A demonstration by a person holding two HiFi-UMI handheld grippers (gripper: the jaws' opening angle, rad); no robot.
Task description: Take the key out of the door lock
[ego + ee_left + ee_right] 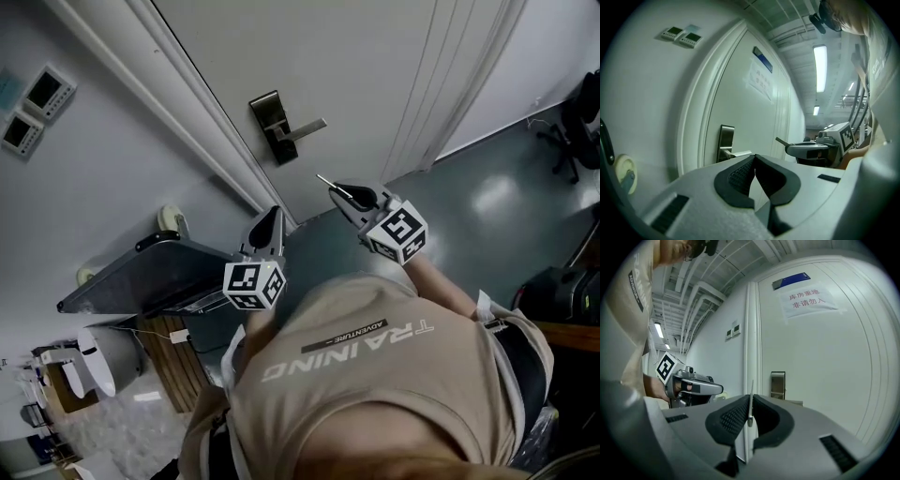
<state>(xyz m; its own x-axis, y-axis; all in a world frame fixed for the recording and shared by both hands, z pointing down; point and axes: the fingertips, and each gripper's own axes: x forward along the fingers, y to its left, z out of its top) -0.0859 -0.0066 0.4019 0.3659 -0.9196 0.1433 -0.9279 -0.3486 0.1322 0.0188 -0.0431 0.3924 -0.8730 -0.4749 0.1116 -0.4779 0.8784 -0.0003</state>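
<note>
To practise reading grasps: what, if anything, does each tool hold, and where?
Right tool pinches a thin silver metal key by its rear end, blade sticking out. Left tool, shut, holds nothing.

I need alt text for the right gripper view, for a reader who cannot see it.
The right gripper is shut on a thin metal key, away from the white door and its lock plate. The left gripper is at the left.

Left gripper (754, 158): jaws meet at the tips, nothing between them. Lock (725, 140) on door (754, 117) ahead. Right gripper (791, 149) holds key (781, 140), apart from lock.
</note>
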